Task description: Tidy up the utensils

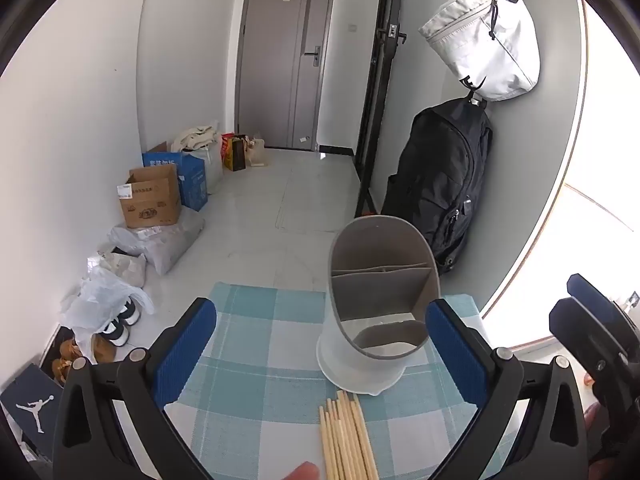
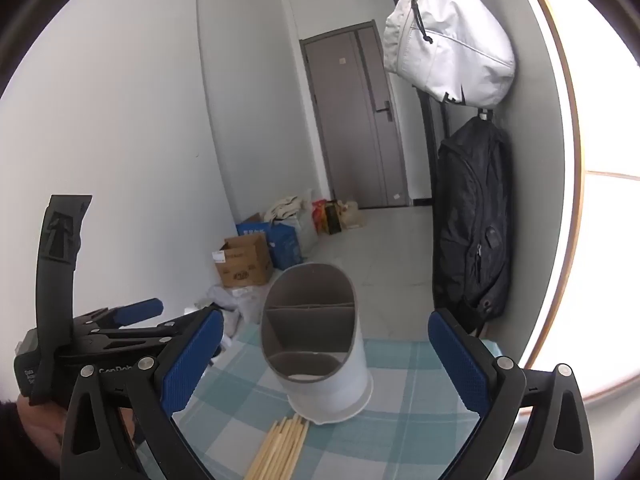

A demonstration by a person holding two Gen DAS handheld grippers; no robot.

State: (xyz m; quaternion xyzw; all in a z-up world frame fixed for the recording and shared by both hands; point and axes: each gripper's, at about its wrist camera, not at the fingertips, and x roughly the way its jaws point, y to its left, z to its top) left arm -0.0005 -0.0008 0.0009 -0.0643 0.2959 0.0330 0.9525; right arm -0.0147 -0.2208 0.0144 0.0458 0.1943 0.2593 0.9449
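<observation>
While we hover: both claws gape wide, holding nothing
Left claw (image 1: 320,354): above pale wooden chopsticks (image 1: 346,438)
Right claw (image 2: 326,360): facing grey divided utensil holder (image 2: 316,332)
Table (image 1: 256,320): teal checked cloth

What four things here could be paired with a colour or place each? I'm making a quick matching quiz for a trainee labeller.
Things:
1. chopsticks
2. utensil holder
3. backpack
4. white bag

Descriptions:
A. hangs highest on the wall
B. black, hanging below another bag
C. pale wood, lying on the checked cloth
D. grey inside, standing upright with dividers

Pairs: 1-C, 2-D, 3-B, 4-A
</observation>
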